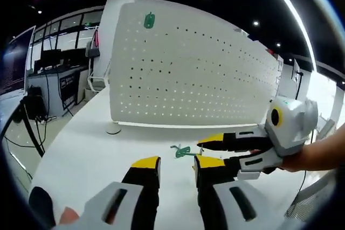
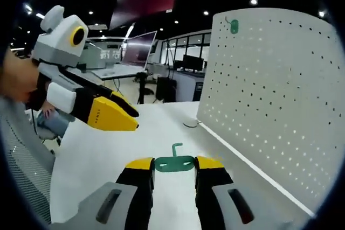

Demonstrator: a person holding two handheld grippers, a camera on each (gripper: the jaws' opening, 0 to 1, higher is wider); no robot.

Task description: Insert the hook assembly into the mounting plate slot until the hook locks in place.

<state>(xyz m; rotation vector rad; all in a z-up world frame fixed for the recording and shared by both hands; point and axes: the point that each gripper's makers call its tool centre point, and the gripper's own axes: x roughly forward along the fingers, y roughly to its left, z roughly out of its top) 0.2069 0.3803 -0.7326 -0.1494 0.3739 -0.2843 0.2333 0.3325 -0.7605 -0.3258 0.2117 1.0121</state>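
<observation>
While the green hook (image 2: 174, 163) lies flat on the white table (image 2: 97, 154) between my right gripper's (image 2: 174, 168) yellow-tipped jaws, nothing is inserted yet. Jaws sit either side of the hook's base plate, at or very near its ends; I can't tell if they're actually pinching it or just bracketing it. In the left gripper view the same hook (image 1: 181, 151) sits just beyond the right gripper's tips (image 1: 211, 152), which come in from the right.

My left gripper (image 1: 177, 169) is spread, holding nothing, hovering low over the table near the hook.

Pegboard (image 1: 188, 68) stands upright at the far side of the table, rows of holes free. One green hook (image 1: 149, 20) already hangs near its top corner, seen also in the right gripper view (image 2: 234, 26).

Progress, my read: early. Left to do: secure the grip, lift, carry to the board, seat the hook in a hole, push until it locks.

Room: open table between hook and board, nothing in the path. Board's bottom edge (image 2: 253, 168) runs close beside my right jaw, so lift before swinging over. The two grippers sit near each other; the left should back off. Table edge drops off at left of the left gripper view.
</observation>
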